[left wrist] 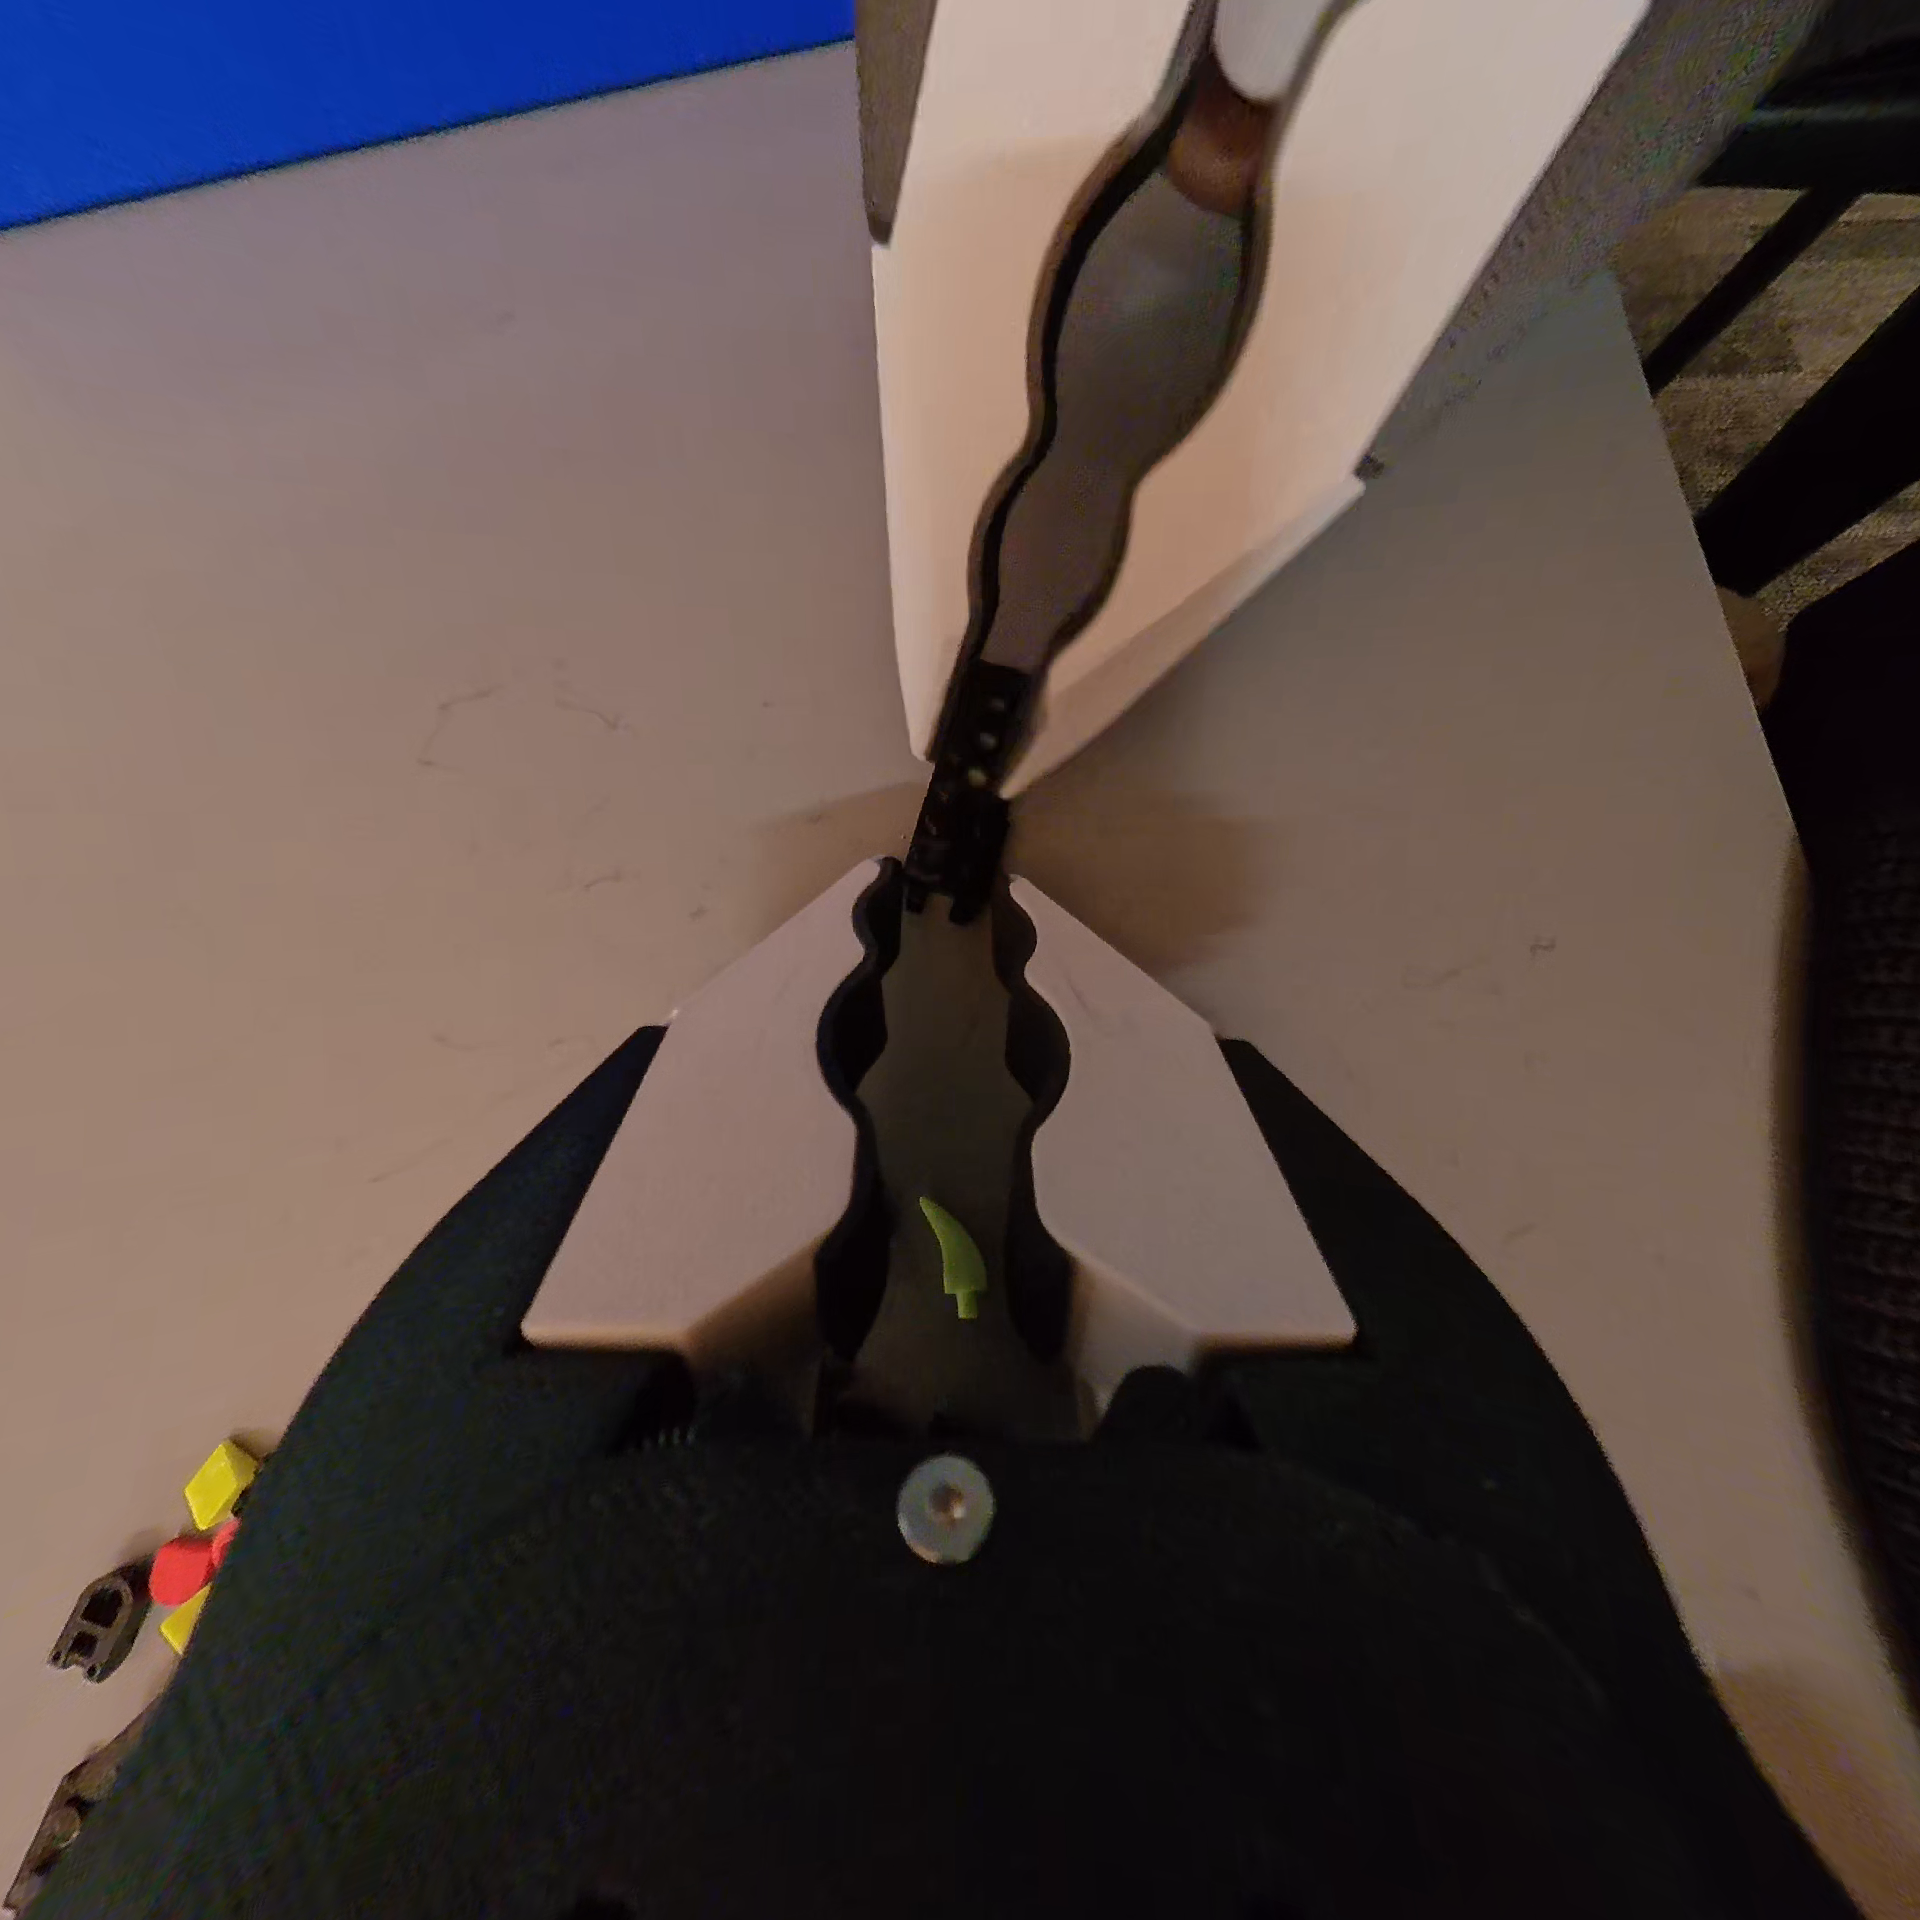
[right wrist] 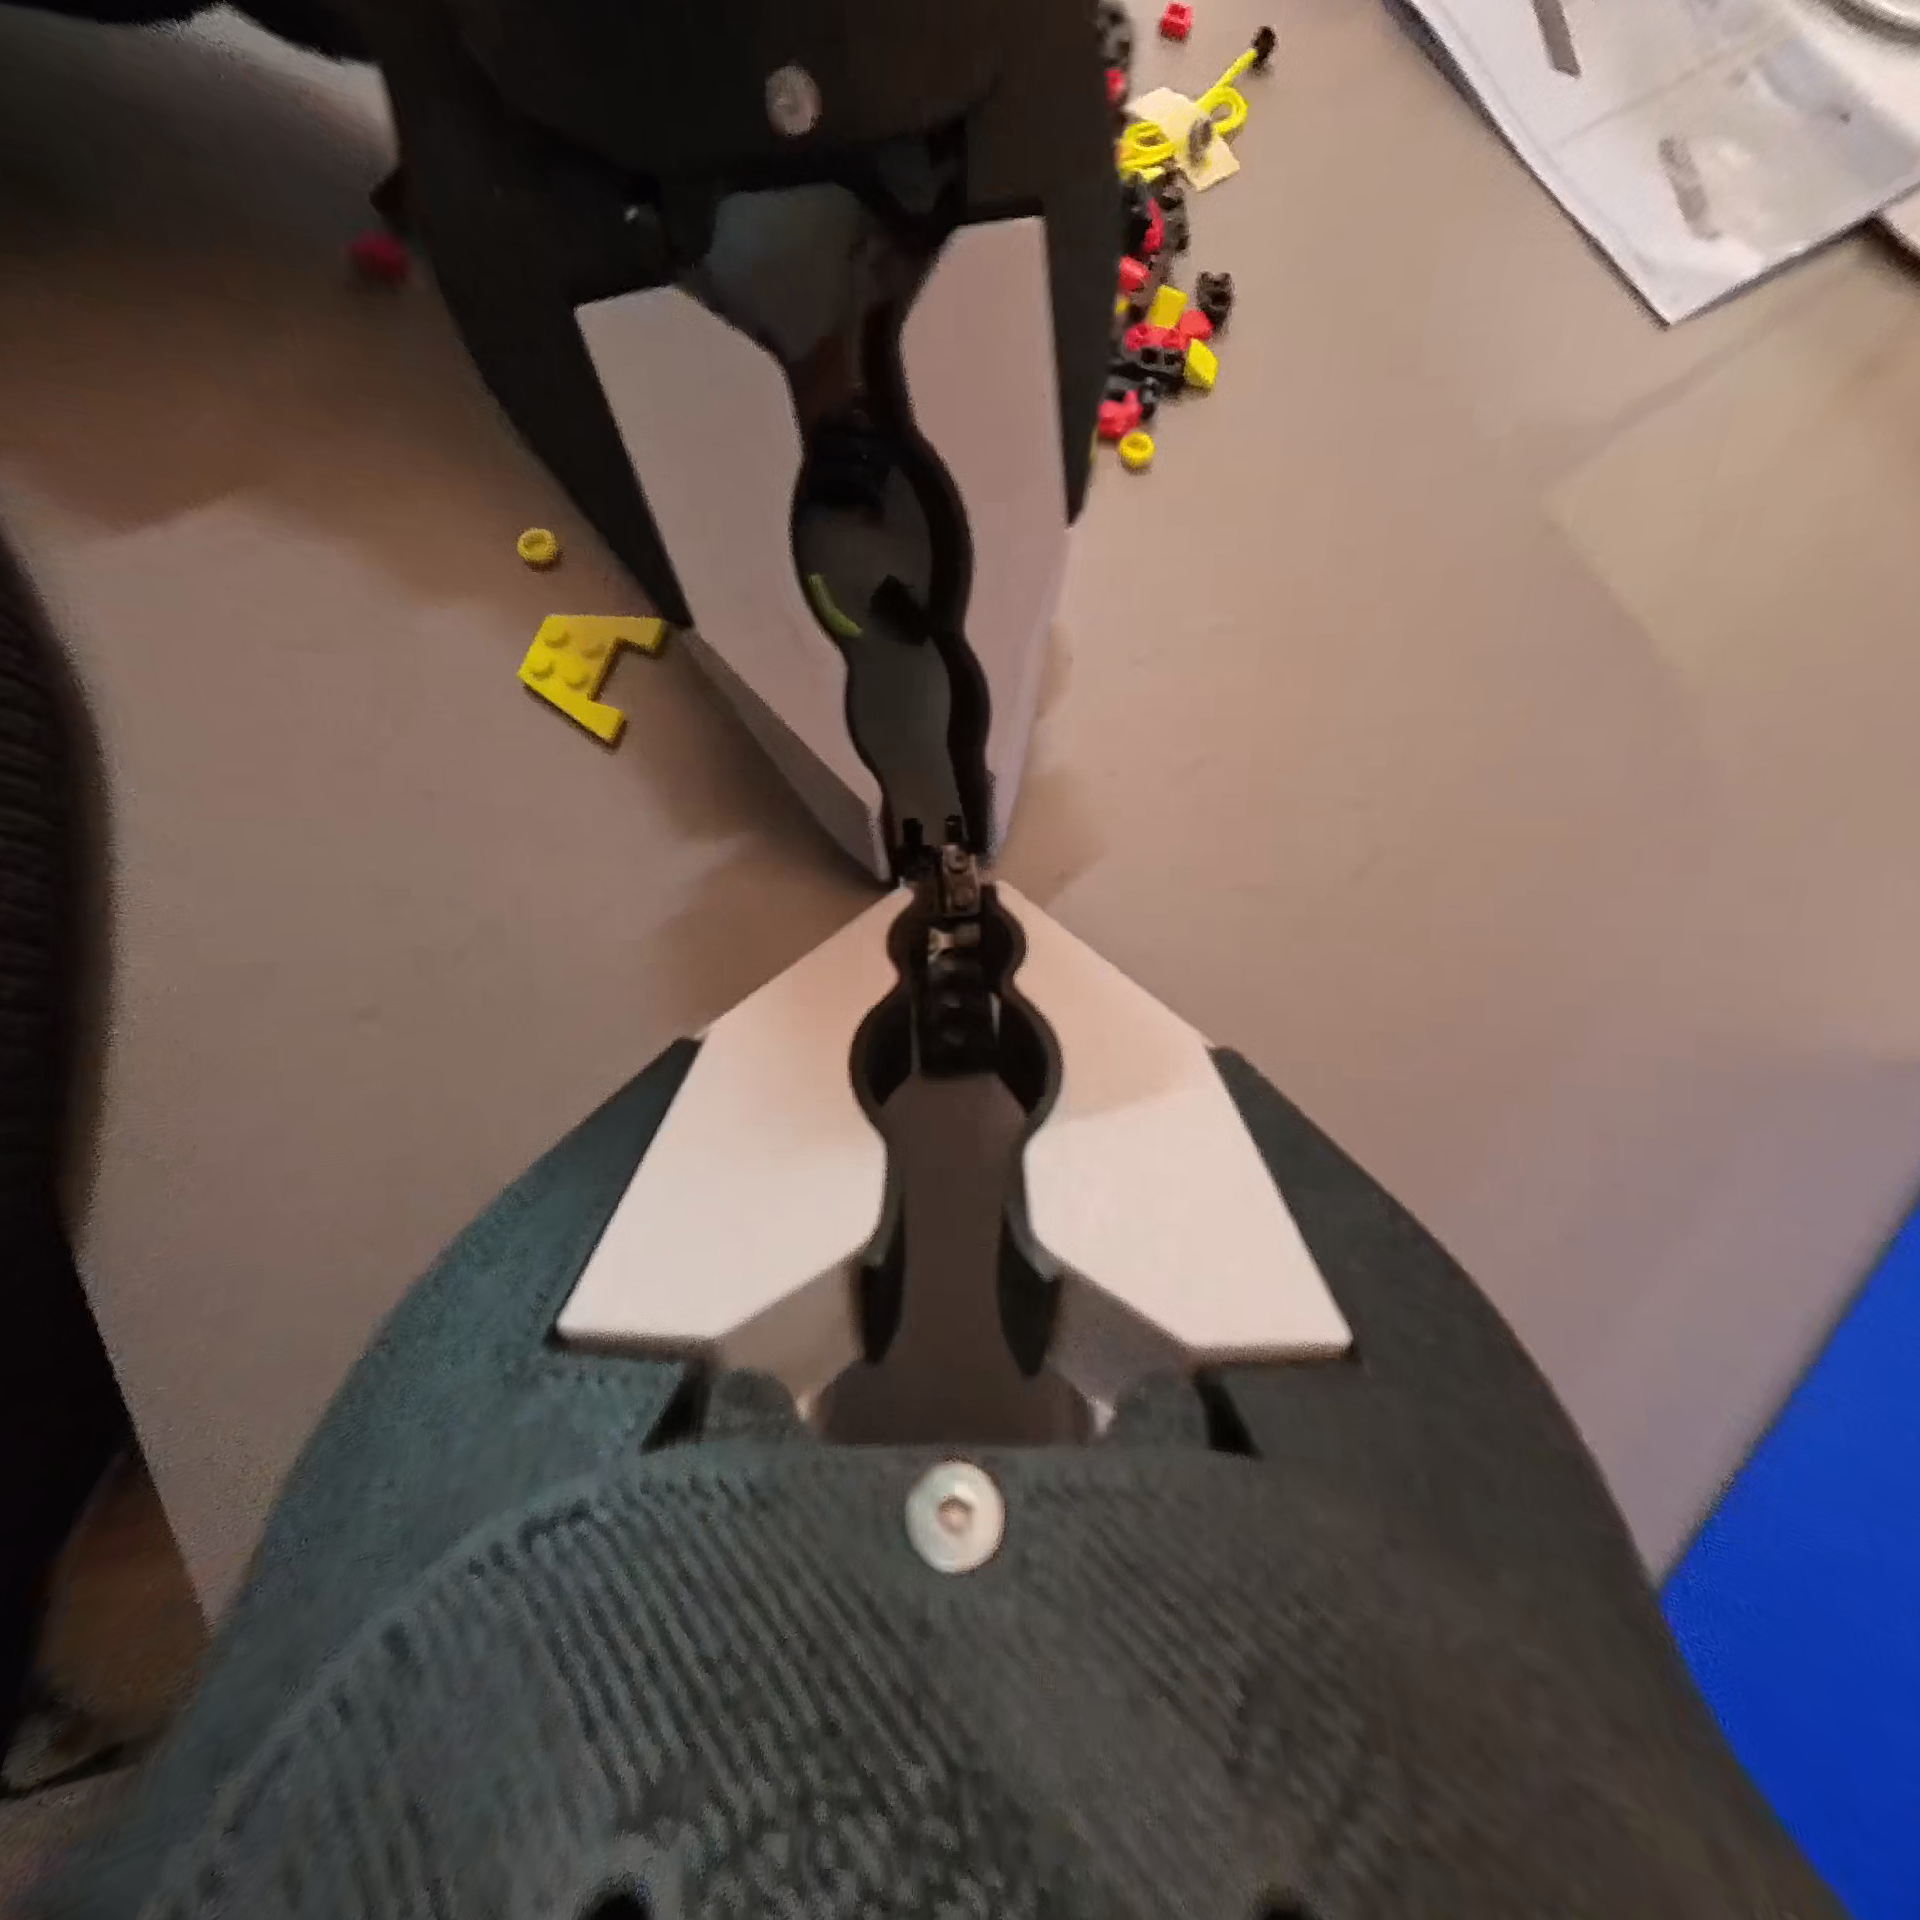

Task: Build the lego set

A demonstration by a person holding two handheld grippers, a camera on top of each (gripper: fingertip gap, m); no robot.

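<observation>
My left gripper (left wrist: 943,883) and right gripper (right wrist: 951,894) meet tip to tip above the grey table (left wrist: 416,623). Each is shut on a small black lego piece. The left one's piece (left wrist: 951,857) sticks out of its tips. The right one's piece, with holes along it (right wrist: 951,1003), sits between its pads and also shows in the left wrist view (left wrist: 982,727). The two black pieces touch end to end; I cannot tell whether they are joined. A small lime green claw-shaped piece (left wrist: 956,1252) shows through the gap between the left fingers.
A yellow wedge plate (right wrist: 582,665) and a yellow round stud (right wrist: 536,545) lie left of the grippers. A pile of red, yellow and black pieces (right wrist: 1153,343) lies beyond. Paper sheets (right wrist: 1662,156) are at the far right. A blue surface (right wrist: 1818,1507) borders the table. Left and right tips are no more than a few centimetres apart.
</observation>
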